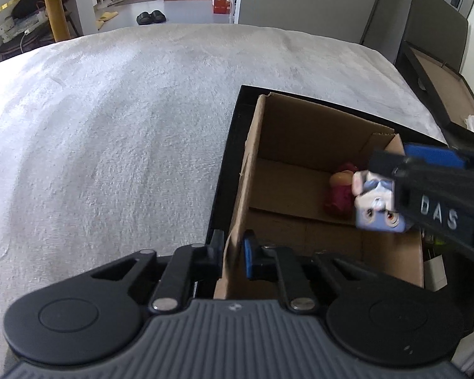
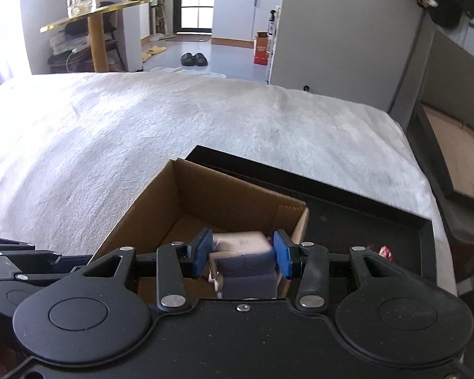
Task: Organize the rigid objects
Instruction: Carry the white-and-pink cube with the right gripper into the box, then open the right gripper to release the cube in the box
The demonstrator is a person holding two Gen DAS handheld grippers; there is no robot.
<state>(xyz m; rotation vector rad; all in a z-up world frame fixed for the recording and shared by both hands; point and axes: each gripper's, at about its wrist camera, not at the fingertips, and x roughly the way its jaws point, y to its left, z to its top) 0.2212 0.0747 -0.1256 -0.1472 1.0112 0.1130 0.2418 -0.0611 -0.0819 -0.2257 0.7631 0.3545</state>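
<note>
An open cardboard box (image 1: 300,132) stands in a black tray (image 1: 227,158) on the white bed cover. My left gripper (image 1: 233,251) is shut on the box's left wall, one finger outside and the blue pad inside. My right gripper (image 2: 241,252) is shut on a blue-grey toy figurine (image 2: 246,262) and holds it above the box (image 2: 205,189). In the left wrist view the figurine (image 1: 376,205) hangs over the box's right side, face toward me, between the right gripper's fingers (image 1: 436,211). A red and pink figure (image 1: 339,192) lies on the box floor.
The white bed cover (image 1: 110,126) spreads far to the left and ahead. The black tray (image 2: 347,221) extends right of the box with a small red item (image 2: 384,251) in it. A second dark tray (image 2: 452,158) lies right of the bed. A gold side table (image 2: 94,22) stands at back left.
</note>
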